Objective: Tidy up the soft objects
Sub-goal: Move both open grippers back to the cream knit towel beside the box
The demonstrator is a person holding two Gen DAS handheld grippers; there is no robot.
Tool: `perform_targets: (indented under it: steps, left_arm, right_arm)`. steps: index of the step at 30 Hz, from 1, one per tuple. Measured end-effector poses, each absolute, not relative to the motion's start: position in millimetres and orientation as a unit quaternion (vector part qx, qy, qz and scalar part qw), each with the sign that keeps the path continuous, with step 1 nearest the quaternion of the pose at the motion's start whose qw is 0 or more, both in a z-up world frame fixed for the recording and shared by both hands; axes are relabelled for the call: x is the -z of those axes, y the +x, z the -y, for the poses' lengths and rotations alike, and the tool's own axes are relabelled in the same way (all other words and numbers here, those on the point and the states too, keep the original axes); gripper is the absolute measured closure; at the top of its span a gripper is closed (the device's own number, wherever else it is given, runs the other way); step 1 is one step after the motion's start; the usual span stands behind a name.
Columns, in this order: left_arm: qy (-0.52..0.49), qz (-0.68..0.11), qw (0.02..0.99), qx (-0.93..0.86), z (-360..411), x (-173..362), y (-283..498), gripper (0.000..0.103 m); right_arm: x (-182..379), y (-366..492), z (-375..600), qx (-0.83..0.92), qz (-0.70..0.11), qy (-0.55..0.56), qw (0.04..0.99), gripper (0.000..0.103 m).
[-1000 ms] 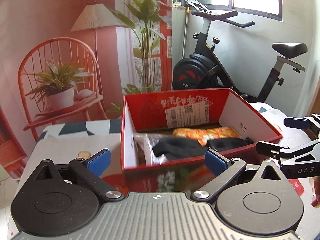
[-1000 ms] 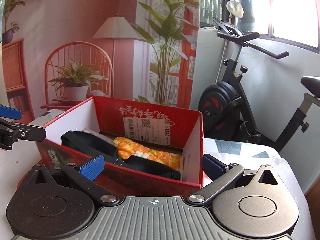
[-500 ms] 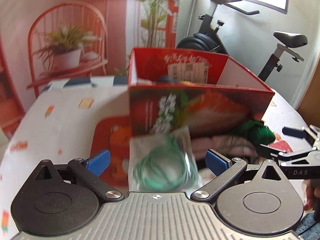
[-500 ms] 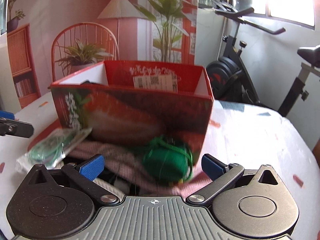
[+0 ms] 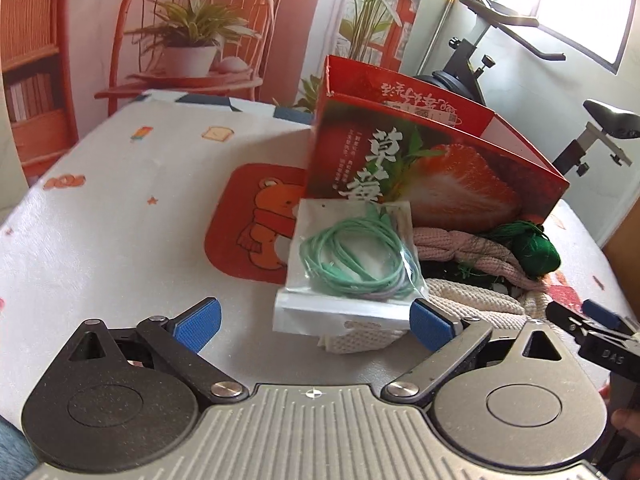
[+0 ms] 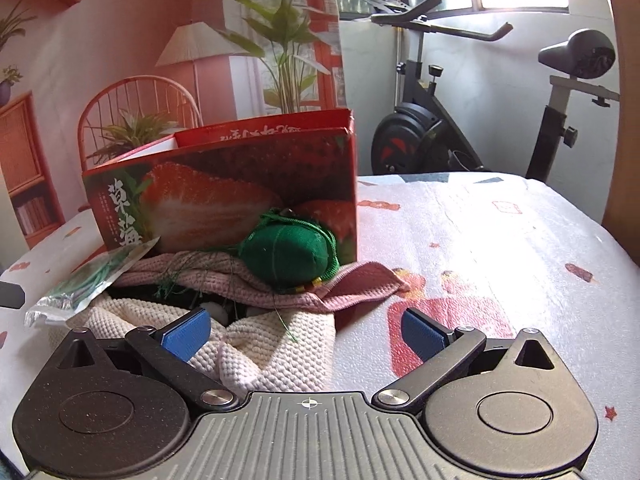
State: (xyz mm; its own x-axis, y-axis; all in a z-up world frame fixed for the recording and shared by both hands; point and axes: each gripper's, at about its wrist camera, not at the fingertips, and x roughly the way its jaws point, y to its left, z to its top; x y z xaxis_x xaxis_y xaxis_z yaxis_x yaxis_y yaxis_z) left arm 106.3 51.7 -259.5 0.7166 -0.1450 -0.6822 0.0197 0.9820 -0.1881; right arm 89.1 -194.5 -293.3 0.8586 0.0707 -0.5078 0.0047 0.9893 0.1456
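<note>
A red strawberry box (image 5: 436,164) stands on the table; it also shows in the right wrist view (image 6: 240,188). In front of it lies a pile: a clear bag of mint green cord (image 5: 352,264), a pink knit cloth (image 5: 460,248), a green stuffed pouch (image 5: 534,250) and a cream knit cloth (image 5: 460,308). My left gripper (image 5: 314,320) is open and empty just before the bag. My right gripper (image 6: 306,330) is open and empty over the cream knit cloth (image 6: 256,344), near the green pouch (image 6: 286,256) and the pink cloth (image 6: 320,292).
The table wears a white printed cloth (image 5: 120,208) with a red bear mat (image 5: 256,224) left of the pile. A red chair with a potted plant (image 5: 192,40) and an exercise bike (image 6: 460,128) stand beyond the table.
Both grippers dropped from above the box to table height in front of it. The box's inside is out of sight and the pile before it has come close.
</note>
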Motion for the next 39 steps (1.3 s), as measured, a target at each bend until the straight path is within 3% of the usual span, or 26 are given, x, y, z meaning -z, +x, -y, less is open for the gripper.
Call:
perform_targets:
  steps: [6, 9, 15, 28, 39]
  left_arm:
    - [-0.087, -0.4, 0.909, 0.082, -44.7, 273.5, 107.6, 0.028]
    - [-0.095, -0.405, 0.904, 0.096, -43.8, 280.2, 108.9, 0.033]
    - [-0.133, -0.407, 0.898, 0.103, -50.0, 290.3, 112.0, 0.037]
    - [-0.171, -0.381, 0.904, 0.097, -48.7, 297.4, 127.9, 0.033]
    - [-0.136, -0.385, 0.904, 0.129, -42.9, 301.9, 118.7, 0.032]
  right_arm:
    - [299.4, 94.2, 201.6, -0.014, -0.285, 0.09, 0.954, 0.028]
    - [302.5, 96.7, 196.8, -0.023, -0.295, 0.081, 0.952, 0.039]
    - [306.2, 99.1, 195.1, -0.036, -0.304, 0.081, 0.948, 0.051]
    - [308.3, 99.2, 197.6, -0.039, -0.308, 0.089, 0.946, 0.052]
    - [309.2, 99.9, 198.3, -0.039, -0.31, 0.093, 0.945, 0.052]
